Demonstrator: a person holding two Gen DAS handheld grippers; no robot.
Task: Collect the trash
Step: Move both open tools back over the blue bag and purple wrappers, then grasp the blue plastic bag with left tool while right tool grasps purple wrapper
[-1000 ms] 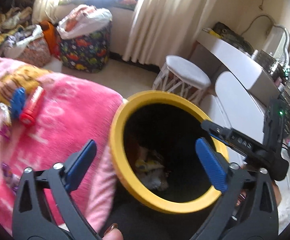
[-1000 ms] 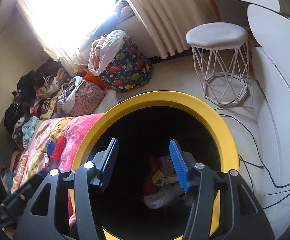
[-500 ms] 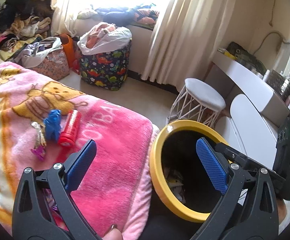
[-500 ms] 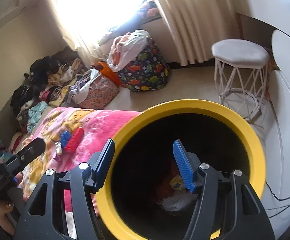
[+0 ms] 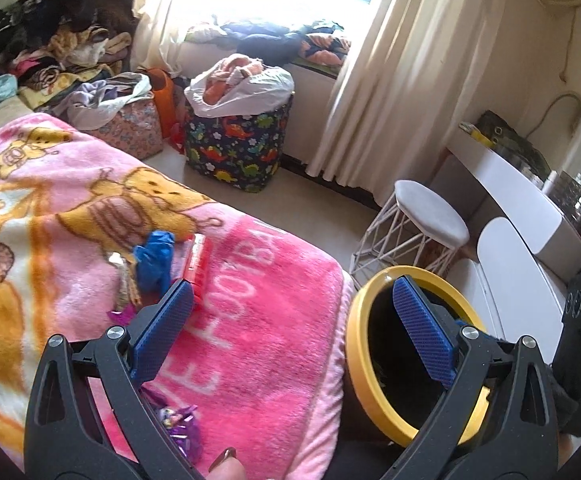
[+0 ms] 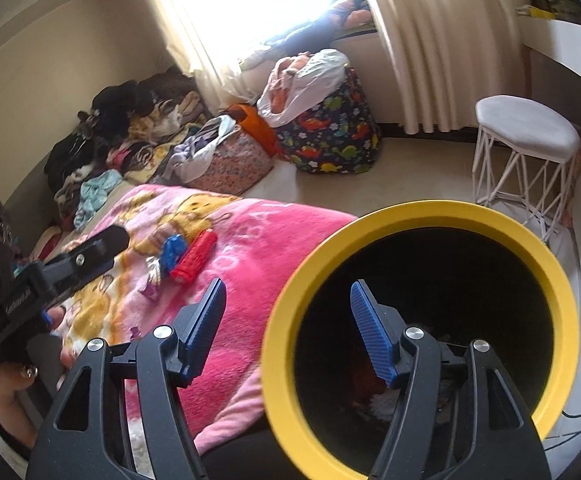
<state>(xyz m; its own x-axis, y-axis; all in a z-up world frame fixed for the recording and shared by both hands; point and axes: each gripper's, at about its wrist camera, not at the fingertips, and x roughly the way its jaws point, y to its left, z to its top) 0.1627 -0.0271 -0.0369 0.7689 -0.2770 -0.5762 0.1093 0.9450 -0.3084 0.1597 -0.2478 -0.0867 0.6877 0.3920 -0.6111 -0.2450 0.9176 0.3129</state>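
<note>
A black bin with a yellow rim point(image 5: 360, 360) point(image 6: 430, 210) stands beside the bed, with wrappers dim inside. On the pink blanket point(image 5: 258, 320) point(image 6: 258, 248) lie a red wrapper point(image 5: 200, 260) point(image 6: 194, 258), a crumpled blue wrapper point(image 5: 154, 258) point(image 6: 174, 252) and small purple wrappers point(image 5: 182, 428). My left gripper point(image 5: 290, 316) is open and empty above the blanket's edge, its left finger near the red wrapper. My right gripper point(image 6: 286, 312) is open and empty, straddling the bin's rim. The left gripper also shows in the right wrist view point(image 6: 90, 256).
A white wire stool point(image 5: 426, 224) point(image 6: 526, 136) stands past the bin. A dinosaur-print bag point(image 5: 234, 148) point(image 6: 330, 132) and piles of clothes point(image 5: 50, 60) sit under the curtained window. A white desk point(image 5: 530, 200) runs along the right wall.
Both grippers have drawn back from the bin mouth and swung left toward the blanket. The red and blue wrappers now sit closer to the left gripper's fingers.
</note>
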